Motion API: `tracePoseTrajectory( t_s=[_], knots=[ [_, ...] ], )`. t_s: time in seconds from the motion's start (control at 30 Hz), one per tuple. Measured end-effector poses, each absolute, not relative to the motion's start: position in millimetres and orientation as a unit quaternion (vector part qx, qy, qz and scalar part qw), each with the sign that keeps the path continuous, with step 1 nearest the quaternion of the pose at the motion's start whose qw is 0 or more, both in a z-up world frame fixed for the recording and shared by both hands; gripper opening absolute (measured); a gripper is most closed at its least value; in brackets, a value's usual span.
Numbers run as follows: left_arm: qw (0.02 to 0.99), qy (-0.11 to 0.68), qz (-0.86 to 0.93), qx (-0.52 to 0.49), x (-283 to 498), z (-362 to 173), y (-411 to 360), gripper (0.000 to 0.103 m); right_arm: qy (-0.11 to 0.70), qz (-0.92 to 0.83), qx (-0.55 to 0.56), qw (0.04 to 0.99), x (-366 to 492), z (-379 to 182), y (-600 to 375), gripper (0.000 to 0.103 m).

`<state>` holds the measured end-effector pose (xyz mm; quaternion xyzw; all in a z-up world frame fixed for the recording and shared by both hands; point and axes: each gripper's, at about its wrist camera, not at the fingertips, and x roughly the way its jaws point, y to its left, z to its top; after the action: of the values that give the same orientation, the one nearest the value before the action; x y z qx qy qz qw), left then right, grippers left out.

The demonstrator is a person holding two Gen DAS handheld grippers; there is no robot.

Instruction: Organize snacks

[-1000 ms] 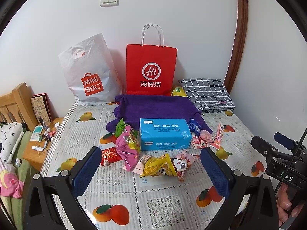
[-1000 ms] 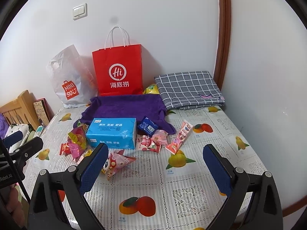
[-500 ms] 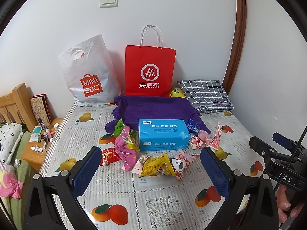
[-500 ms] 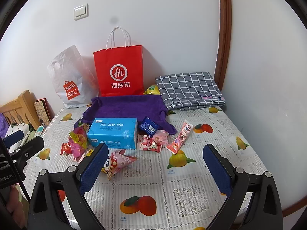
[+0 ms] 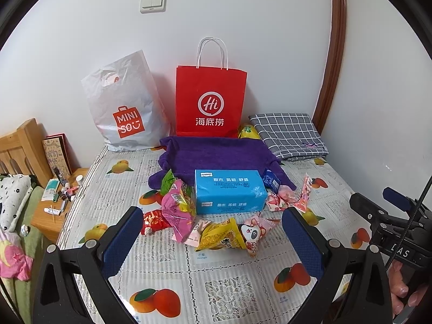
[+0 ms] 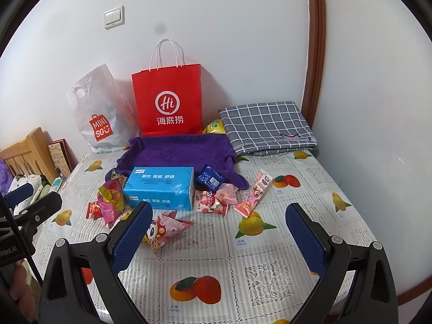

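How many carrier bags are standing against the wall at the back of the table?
2. The white MINISO plastic bag leans on the wall at back left; the red Haidilao paper bag stands upright just right of it, behind the purple towel. None appears hidden.

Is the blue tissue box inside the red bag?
No, the blue tissue box lies on the table in front of the purple towel, apart from the red bag standing by the wall.

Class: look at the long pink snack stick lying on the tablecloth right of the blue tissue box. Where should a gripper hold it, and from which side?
Grip the pink snack stick across its narrow middle, coming from above. It lies flat and slanted, apart from the other packets, so the open right gripper should turn to straddle its width.
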<state>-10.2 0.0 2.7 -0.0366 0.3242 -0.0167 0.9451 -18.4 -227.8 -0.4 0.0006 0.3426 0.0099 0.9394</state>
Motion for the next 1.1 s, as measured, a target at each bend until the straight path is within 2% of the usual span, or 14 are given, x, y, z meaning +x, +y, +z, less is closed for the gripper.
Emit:
tracePoseTrajectory(
  t_s=[0.73, 1.1],
  knots=[
    [0.946, 0.322, -0.017, -0.022, 18, -10, 1, 0.103, 0.338, 0.022, 0.008, 0.941, 5, -22, -236, 0.098],
    [0.937, 0.348, -0.012, -0.018, 65, -48, 16, 0.103, 0.352, -0.004, 0.003, 0.936, 50, -57, -261, 0.097]
  ],
)
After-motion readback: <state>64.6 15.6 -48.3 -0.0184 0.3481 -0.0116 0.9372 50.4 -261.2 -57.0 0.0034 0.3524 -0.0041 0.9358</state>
